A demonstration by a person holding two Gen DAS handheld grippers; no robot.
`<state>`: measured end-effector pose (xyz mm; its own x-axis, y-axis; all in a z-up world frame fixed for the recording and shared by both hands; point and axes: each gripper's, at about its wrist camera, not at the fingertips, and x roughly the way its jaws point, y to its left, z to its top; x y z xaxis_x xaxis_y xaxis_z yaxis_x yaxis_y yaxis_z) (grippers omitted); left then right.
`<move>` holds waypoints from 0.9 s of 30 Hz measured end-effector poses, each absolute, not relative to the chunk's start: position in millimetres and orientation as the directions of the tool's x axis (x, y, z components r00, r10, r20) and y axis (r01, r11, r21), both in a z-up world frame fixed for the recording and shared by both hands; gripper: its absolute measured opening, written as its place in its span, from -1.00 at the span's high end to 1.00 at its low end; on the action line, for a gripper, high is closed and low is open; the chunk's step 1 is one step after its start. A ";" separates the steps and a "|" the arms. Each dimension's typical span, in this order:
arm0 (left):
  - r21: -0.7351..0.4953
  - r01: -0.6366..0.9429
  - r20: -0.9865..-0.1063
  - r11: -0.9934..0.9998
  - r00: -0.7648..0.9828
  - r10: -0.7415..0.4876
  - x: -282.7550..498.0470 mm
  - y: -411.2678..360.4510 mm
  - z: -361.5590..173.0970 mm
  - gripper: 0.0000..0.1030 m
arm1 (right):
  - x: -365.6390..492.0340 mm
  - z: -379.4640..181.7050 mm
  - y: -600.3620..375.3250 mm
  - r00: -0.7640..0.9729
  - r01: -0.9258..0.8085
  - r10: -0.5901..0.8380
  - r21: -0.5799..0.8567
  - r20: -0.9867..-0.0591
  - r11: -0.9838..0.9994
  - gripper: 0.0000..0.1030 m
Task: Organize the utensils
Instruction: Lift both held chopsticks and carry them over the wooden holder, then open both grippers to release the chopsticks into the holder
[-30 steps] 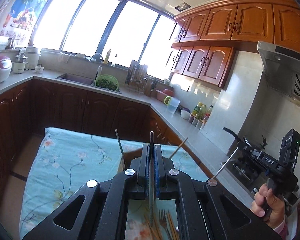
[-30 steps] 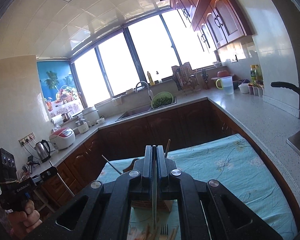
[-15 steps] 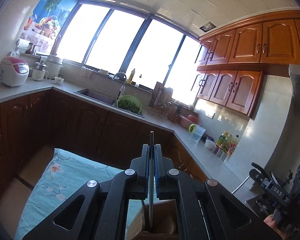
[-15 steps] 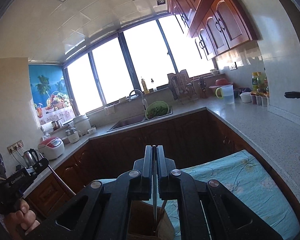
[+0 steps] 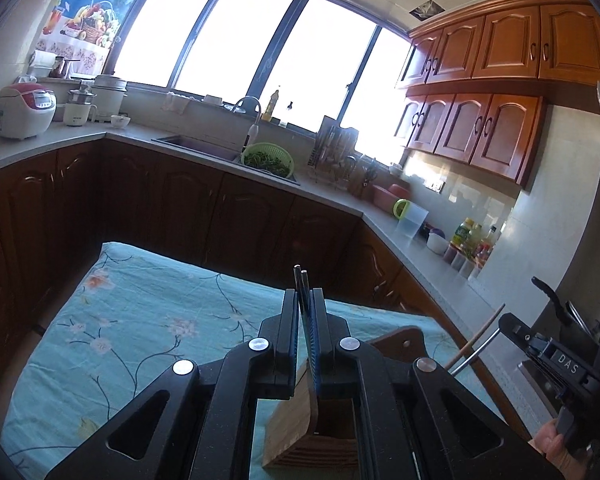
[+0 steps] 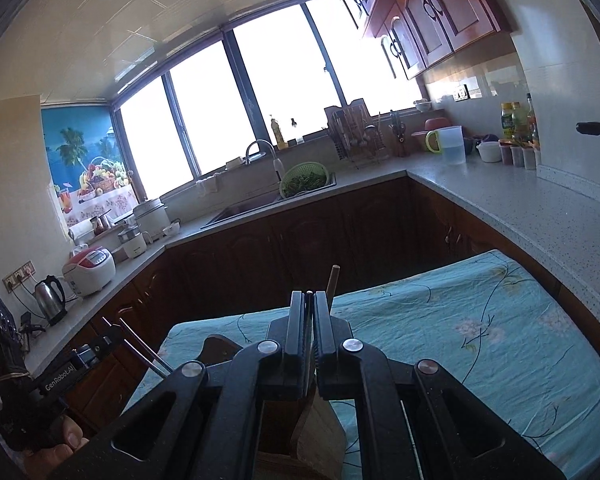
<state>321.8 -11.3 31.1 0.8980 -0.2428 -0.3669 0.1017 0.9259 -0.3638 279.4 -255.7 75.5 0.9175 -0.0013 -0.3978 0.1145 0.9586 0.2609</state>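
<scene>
Left wrist view first: your left gripper (image 5: 305,300) is clamped on two thin dark metal sticks (image 5: 300,276), side by side, tips poking just past the fingers; look like chopsticks, hard to be sure. Right below the gripper sits a wooden utensil holder (image 5: 296,420), ribbed sides, open top, standing on the table with the teal floral cloth (image 5: 140,320). Off to the right you can see your other hand (image 5: 556,440) holding the second tool, with one brown wooden stick and one grey metal one angling up from it. Behind it all, the counter has a green colander (image 5: 267,159) by the sink and a clear jug (image 5: 410,220) further along.

Right wrist view: your right gripper (image 6: 309,304) is closed tight on a thin dark utensil (image 6: 309,293), only its tip showing between the fingers. One brown wooden stick (image 6: 333,284) stands just right of the fingers; can't tell if it's gripped too. The wooden holder (image 6: 320,432) is directly under the gripper, mostly hidden by the tool body. At lower left, your left hand (image 6: 56,452) grips the other tool, two dark sticks (image 6: 140,344) slanting out of it. A kettle (image 6: 51,300) and a rice cooker (image 6: 90,270) sit on the left counter.
</scene>
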 end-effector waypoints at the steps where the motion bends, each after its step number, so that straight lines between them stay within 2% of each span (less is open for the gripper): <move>1: -0.362 0.108 -0.368 0.926 0.896 -0.249 325.3 -12.3 32.3 0.93 | 279.4 74.7 -255.9 0.916 0.117 -0.005 0.257 -0.401 0.959 0.92; 12: -0.345 0.109 -0.391 0.932 0.886 -0.249 334.2 14.5 51.6 0.92 | 282.8 73.7 -261.2 0.906 0.123 0.006 0.278 -0.423 0.953 0.90; 14: -0.350 0.115 -0.400 0.930 0.879 -0.259 334.7 14.3 51.6 0.92 | 284.2 74.0 -261.8 0.903 0.120 0.015 0.287 -0.429 0.950 0.81; 15: -0.357 0.121 -0.406 0.926 0.873 -0.270 335.7 16.0 53.2 0.91 | 283.8 74.6 -262.4 0.904 0.115 0.024 0.296 -0.428 0.948 0.79; 16: -0.365 0.125 -0.408 0.923 0.869 -0.279 335.3 18.1 55.0 0.77 | 283.0 75.2 -263.4 0.904 0.114 0.028 0.304 -0.427 0.946 0.74; 17: -0.373 0.128 -0.402 0.919 0.870 -0.285 332.2 20.7 55.6 0.66 | 281.0 76.2 -264.4 0.906 0.110 0.034 0.313 -0.422 0.943 0.48; 18: -0.378 0.124 -0.392 0.917 0.876 -0.280 327.9 24.2 56.7 0.36 | 278.0 77.8 -265.5 0.910 0.105 0.041 0.323 -0.413 0.941 0.25; 19: -0.381 0.119 -0.381 0.917 0.883 -0.274 323.3 27.3 59.5 0.10 | 273.8 80.2 -267.1 0.916 0.099 0.046 0.335 -0.400 0.937 -0.10; 20: -0.385 0.116 -0.369 0.916 0.890 -0.268 315.4 29.1 58.4 0.02 | 268.5 83.1 -268.3 0.923 0.094 0.049 0.346 -0.382 0.933 -0.23; 22: -0.385 0.110 -0.367 0.917 0.893 -0.261 305.7 34.0 61.6 -0.10 | 257.4 89.2 -270.3 0.934 0.080 0.059 0.368 -0.352 0.926 -0.27; 23: -0.386 0.111 -0.365 0.916 0.893 -0.262 298.1 33.8 58.8 -0.13 | 252.5 91.8 -271.2 0.937 0.072 0.067 0.376 -0.344 0.924 -0.42; 24: -0.387 0.106 -0.366 0.916 0.894 -0.258 289.8 35.3 57.3 -0.26 | 246.7 94.3 -271.5 0.939 0.064 0.075 0.383 -0.336 0.921 -0.57; 25: -0.385 0.093 -0.370 0.918 0.896 -0.246 282.4 37.5 57.1 -0.48 | 239.9 96.7 -271.7 0.942 0.057 0.080 0.391 -0.326 0.919 -0.63; 27: -0.391 0.086 -0.358 0.917 0.903 -0.237 262.8 41.3 55.4 -0.56 | 224.5 100.7 -270.3 0.949 0.043 0.088 0.398 -0.304 0.916 -0.88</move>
<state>262.8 41.3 55.4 0.9033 -0.2369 -0.3577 0.0857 0.9166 -0.3906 224.5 -270.3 100.7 0.9486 0.0880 -0.3039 0.0426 0.9163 0.3982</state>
